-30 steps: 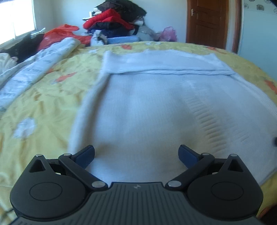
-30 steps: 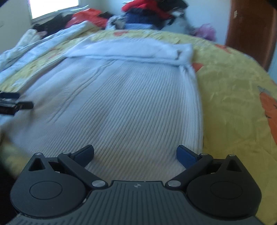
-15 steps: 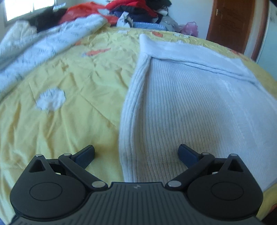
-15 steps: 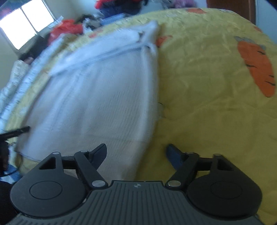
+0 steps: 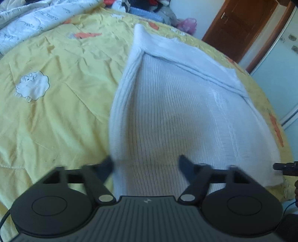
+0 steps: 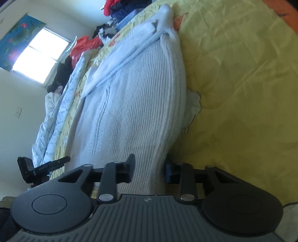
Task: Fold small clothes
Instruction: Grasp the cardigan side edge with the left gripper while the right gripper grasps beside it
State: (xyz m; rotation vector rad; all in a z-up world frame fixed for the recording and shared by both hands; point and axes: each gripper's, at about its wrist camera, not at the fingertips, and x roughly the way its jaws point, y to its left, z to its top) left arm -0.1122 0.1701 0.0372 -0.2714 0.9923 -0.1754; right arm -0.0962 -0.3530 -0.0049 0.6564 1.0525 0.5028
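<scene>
White ribbed knit, that is what we have: a pale sweater [image 5: 186,115] spread flat on a yellow bed cover [image 5: 55,111], its far end already turned over in a band across the top. Both near corners are the business now. On the sweater's left edge, the left tongs [image 5: 146,164] sit astride the thick rolled side seam, one finger out on the yellow cover, the other over the knit; the jaws have just been closing and stand about half way, cloth between them, not yet pinched as far as the blurred view tells. Over on the other edge, the right tongs [image 6: 149,170], rolled well over on their side, have just been closing too, and here the gap is narrow, the sweater's edge bunched between the pads and seemingly gripped.

So my read: this is the grasp step, both near corners being taken up for the next fold. What follows calls for the left jaws to finish their bite, then an even lift from both hands, carrying the near hem toward the folded band without dragging the body askew.

Further out: a white printed quilt [image 5: 37,24] beside the cover, a clothes heap [image 6: 119,11] beyond, a wooden door [image 5: 240,26], a bright window [image 6: 39,55].
</scene>
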